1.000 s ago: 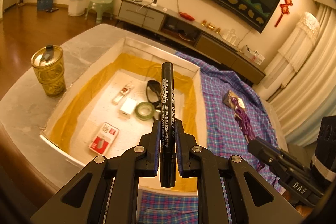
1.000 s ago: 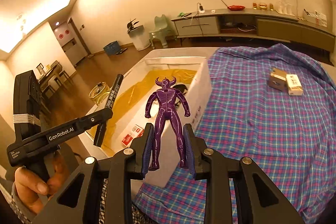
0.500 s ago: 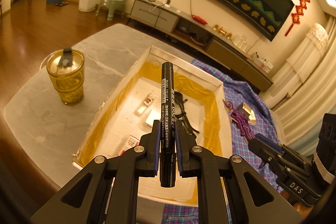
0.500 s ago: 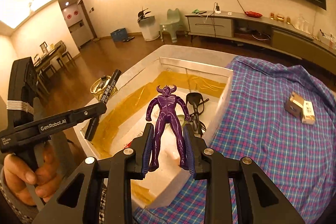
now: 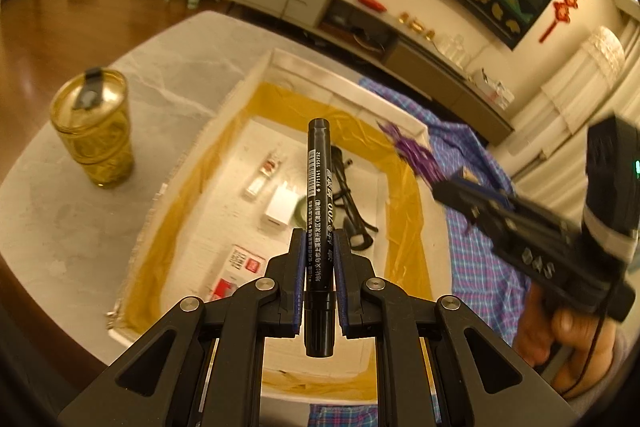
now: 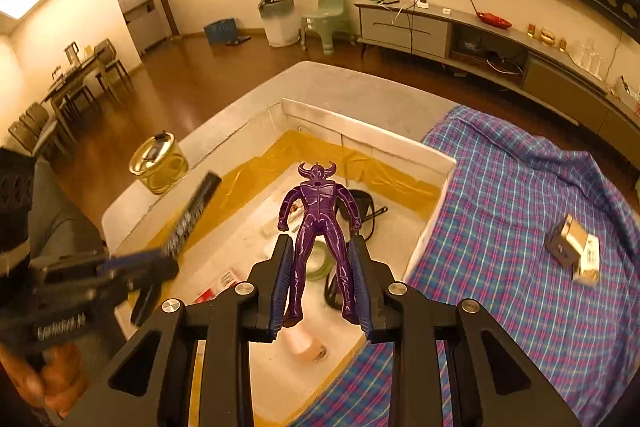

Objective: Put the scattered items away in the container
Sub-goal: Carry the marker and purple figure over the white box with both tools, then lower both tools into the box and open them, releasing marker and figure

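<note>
My left gripper [image 5: 318,247] is shut on a black marker pen [image 5: 319,195] that stands upright between its pads, above the white foam box [image 5: 256,79] lined with yellow film. My right gripper [image 6: 320,255] is shut on the legs of a purple horned toy figure [image 6: 318,203], held over the same box [image 6: 360,131]. In the box lie black glasses [image 5: 348,211], a white charger [image 5: 280,207], a green tape roll [image 6: 320,259], a small vial [image 5: 264,175] and a red and white card [image 5: 240,267]. Blurred, the right gripper [image 5: 452,187] shows at the right of the left wrist view.
A yellow glass tumbler [image 5: 94,131] with a lid stands on the grey marble table [image 5: 60,227] left of the box. A blue plaid cloth [image 6: 520,227] covers the table's right side and bears two small boxes [image 6: 572,251]. A person's hands hold both grippers.
Both grippers have moved over the box. The purple figure, earlier over the cloth's edge beside the box wall, now hangs above the box's inside. The marker sits nearer the box's middle.
</note>
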A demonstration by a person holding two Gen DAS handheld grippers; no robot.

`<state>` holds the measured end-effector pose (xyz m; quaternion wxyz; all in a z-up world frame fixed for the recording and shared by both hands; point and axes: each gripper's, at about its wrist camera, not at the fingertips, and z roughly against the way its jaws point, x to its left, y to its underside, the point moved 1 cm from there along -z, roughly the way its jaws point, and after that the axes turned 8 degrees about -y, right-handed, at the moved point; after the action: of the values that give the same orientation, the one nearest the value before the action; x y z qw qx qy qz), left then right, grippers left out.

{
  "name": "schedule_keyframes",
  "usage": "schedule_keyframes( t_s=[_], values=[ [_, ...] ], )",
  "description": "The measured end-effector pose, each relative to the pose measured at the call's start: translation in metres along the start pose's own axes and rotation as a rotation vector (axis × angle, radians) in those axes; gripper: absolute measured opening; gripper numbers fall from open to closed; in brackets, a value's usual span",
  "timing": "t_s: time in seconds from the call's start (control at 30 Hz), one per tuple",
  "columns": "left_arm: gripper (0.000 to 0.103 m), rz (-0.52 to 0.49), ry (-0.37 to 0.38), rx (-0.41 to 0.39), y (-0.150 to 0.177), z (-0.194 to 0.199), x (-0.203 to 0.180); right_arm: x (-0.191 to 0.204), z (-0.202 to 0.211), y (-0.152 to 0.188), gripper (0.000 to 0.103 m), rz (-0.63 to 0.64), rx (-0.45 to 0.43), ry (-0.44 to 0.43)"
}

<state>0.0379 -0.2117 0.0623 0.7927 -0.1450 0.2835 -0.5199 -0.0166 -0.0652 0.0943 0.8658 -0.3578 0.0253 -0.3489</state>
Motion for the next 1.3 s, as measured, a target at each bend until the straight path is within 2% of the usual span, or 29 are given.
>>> schedule_keyframes(
  t_s=[0.33,0.77,0.97,1.03,1.07,1.3],
  values=[
    [0.014,0.002,-0.001,0.099,0.005,-0.024,-0.007,0.006,-0.064,-0.047,0.03,0.053,0.145,0.005],
    [0.014,0.01,-0.018,0.179,0.005,-0.047,-0.003,0.008,-0.131,-0.07,0.03,0.038,0.287,0.014],
    [0.015,0.002,-0.037,0.17,-0.001,-0.049,-0.003,0.0,-0.149,-0.074,0.031,0.0,0.299,0.037],
    [0.026,0.002,-0.049,0.162,-0.002,-0.048,-0.002,-0.003,-0.15,-0.07,0.032,-0.014,0.299,0.051],
    [0.027,0.004,-0.056,0.154,-0.002,-0.046,0.0,-0.003,-0.148,-0.069,0.032,-0.019,0.297,0.048],
    [0.028,0.012,-0.075,0.118,-0.001,-0.029,0.007,0.014,-0.081,-0.044,0.037,0.004,0.149,-0.045]
  ],
)
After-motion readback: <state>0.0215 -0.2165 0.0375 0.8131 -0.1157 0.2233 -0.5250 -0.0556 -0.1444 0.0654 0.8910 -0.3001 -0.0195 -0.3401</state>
